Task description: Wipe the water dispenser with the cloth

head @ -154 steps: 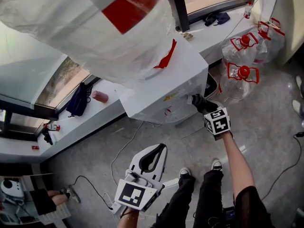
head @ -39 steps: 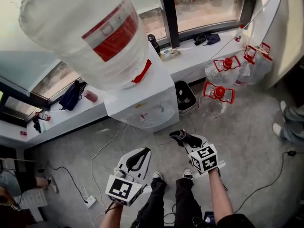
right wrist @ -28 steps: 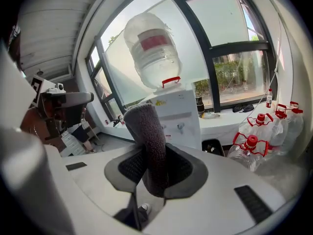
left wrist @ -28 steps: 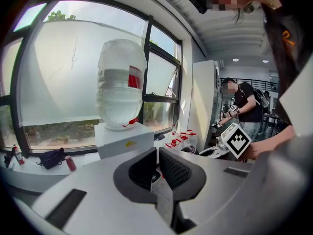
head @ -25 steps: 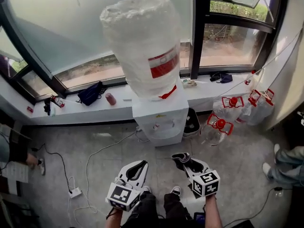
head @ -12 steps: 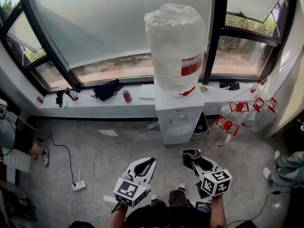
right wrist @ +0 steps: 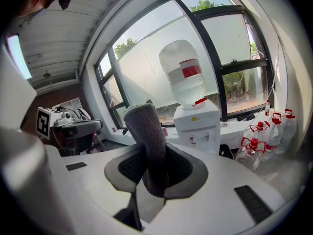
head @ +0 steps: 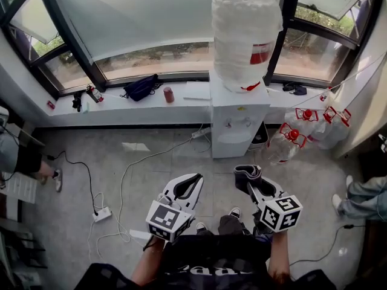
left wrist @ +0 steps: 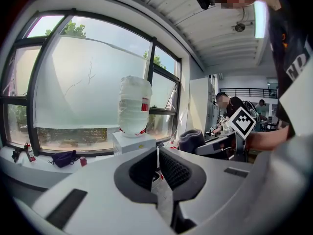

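The white water dispenser (head: 239,124) stands against the window wall with a wrapped bottle (head: 245,35) on top, well ahead of both grippers. My right gripper (head: 247,175) is shut on a folded grey cloth (head: 245,171), held in the air above the floor. In the right gripper view the cloth (right wrist: 145,129) sticks up out of the right gripper (right wrist: 154,155), with the dispenser (right wrist: 198,124) beyond it. My left gripper (head: 193,181) hangs beside it, shut and holding nothing. The left gripper view shows the left gripper (left wrist: 157,152) closed and the dispenser (left wrist: 132,142) far off.
Several water jugs with red caps (head: 297,139) lie on the floor right of the dispenser, with a black bin (head: 261,139) between. A dark bag (head: 140,88) and a red cup (head: 169,94) sit on the sill. Cables and a power strip (head: 101,213) cross the floor at left.
The dispenser has drawn far away and shifted right in view: I have backed off from it. The right gripper left the dispenser's front and keeps the cloth. The left gripper stays shut.
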Tool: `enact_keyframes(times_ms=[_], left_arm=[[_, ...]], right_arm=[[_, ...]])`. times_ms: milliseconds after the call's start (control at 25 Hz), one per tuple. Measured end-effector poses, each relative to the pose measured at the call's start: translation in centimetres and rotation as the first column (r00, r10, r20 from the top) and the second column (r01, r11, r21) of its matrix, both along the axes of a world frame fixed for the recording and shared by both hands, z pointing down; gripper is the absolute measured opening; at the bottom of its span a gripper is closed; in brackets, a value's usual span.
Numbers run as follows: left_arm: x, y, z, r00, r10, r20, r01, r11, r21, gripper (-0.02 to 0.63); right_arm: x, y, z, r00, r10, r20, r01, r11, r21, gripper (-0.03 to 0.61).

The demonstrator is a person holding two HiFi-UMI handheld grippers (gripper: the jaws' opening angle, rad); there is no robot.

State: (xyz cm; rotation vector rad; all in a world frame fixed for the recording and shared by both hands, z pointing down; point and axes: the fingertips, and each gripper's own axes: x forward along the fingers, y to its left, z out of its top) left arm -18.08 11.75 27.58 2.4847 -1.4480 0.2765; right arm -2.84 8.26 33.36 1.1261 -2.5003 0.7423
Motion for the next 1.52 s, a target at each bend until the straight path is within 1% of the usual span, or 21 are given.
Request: enact_keyframes(times_ms=[120,320,520,1520], left_arm=[[-0.7,1.7,0.3,1.0,0.008,0.025,-0.009,1.0,0.015,0.018],[-0.7,2.8,0.0,0.999,0.028,0.016,-0.028,0.999,0.031,0.018],[-0.5,3.6,-0.1,0.999,0.045,0.026,-0.046,0.998,0.038,0.018],[-2.3,4.7,0.4,0.999,0.028,0.023,-0.029,0.999,0.028,0.018]], right_arm=[[-0.4,1.3,-0.4,1.0,0.007,-0.009,-0.007,1.0,0.008,0.106],[-0.2,1.9,-1.1,1.0,0.028,-0.014,-0.028,0.999,0.03,0.104],[-0.1,2.5,-1.4,0.999,0.037,-0.019,-0.037,0.998,0.047,0.104],[-0.9,2.8,-1.2,0.997,0.023,-0.078,-0.018,0.998,0.058,0.104]])
